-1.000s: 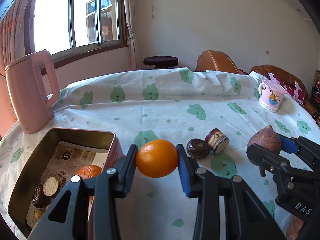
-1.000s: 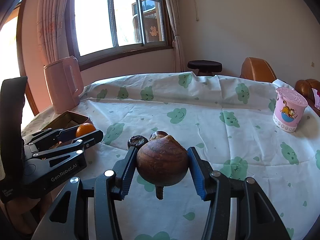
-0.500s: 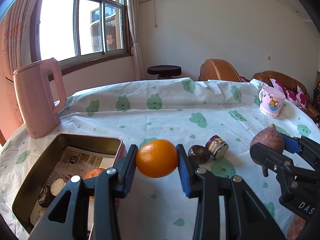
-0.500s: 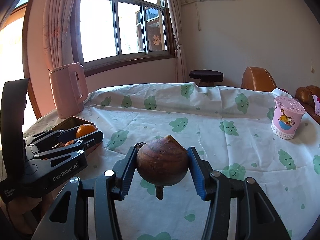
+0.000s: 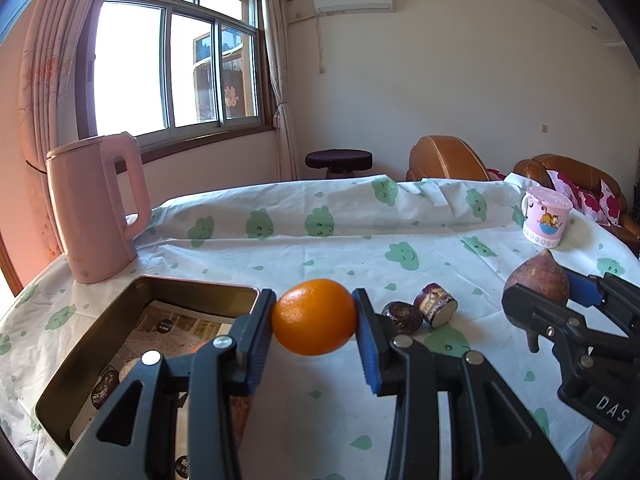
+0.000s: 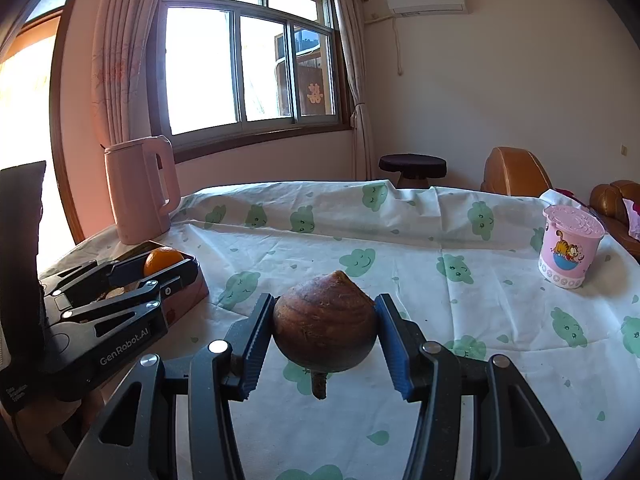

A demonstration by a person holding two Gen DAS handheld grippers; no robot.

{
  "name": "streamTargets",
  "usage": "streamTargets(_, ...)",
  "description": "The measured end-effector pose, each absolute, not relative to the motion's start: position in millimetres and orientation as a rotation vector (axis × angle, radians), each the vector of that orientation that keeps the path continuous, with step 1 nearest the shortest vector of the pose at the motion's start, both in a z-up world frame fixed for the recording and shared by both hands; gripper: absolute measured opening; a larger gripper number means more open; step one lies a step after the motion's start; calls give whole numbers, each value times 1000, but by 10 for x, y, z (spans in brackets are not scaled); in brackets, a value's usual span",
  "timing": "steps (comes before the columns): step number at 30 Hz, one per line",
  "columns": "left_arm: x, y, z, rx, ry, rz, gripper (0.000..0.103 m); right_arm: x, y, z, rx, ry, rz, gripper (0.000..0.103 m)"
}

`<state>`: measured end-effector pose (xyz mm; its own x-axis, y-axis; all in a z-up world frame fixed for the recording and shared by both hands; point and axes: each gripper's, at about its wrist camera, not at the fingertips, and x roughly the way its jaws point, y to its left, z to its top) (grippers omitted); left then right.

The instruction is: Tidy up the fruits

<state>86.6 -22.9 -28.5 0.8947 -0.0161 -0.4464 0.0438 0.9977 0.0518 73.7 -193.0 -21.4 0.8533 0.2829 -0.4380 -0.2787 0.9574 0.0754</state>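
- Left wrist view: the left gripper (image 5: 315, 322) is clenched on an orange (image 5: 315, 317), pads pressing its two sides at the widest part, the fruit held clear above the tablecloth (image 5: 360, 240).
- The orange hangs just beside the near right corner of the metal tin (image 5: 76, 364), which already holds a few fruits on a paper lining.
- I would judge the orange light, firm but with a smooth, slightly slippery peel; gripping it across the middle, as now, looks the safe hold.
- Right wrist view: the right gripper (image 6: 325, 334) is clamped on a brown bulb-shaped fruit (image 6: 325, 322), pointed tip up, stub hanging below the pads.
- That brown fruit looks harder and rougher, probably heavier, so less likely to slip or bruise.
- It is held over the cloth, well to the right of the tin.
- Two small dark fruits (image 5: 420, 312) lie on the cloth between the two grippers, untouched.
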Motion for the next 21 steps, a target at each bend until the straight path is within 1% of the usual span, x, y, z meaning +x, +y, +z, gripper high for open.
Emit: streamTargets(21,699,-239,-240,56,408,-18,40,585,-1934,-157,-4,376,295,53)
